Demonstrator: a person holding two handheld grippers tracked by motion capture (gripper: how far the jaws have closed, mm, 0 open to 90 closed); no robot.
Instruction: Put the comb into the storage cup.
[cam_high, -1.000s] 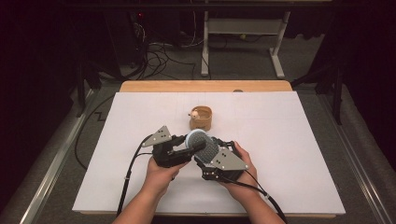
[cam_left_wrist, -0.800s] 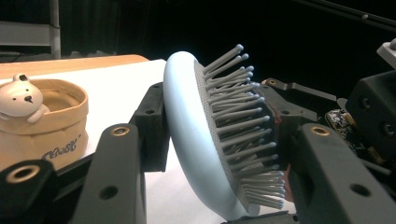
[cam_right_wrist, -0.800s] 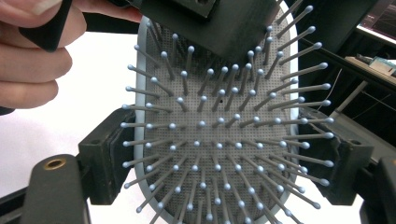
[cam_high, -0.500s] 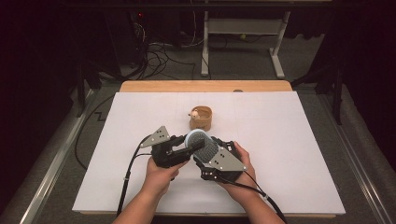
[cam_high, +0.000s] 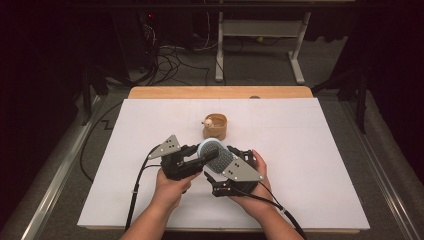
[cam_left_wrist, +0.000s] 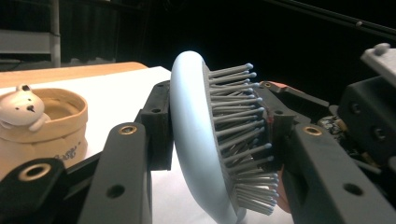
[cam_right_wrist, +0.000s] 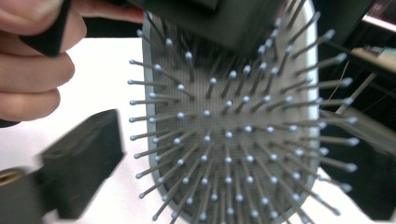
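A light blue paddle hairbrush with grey bristles is held above the white table between my two grippers. My left gripper is shut on the brush head: one jaw lies against its smooth back and the other presses into the bristles. My right gripper meets it from the right. In the right gripper view its jaws stand wide on both sides of the bristle face without touching it. These jaws have just been opening with the brush head between them.
A small tan cup with a white bear figure on its rim stands just beyond the grippers. White sheet covers the table, with a wooden strip along the far edge. Cables lie on the floor behind.
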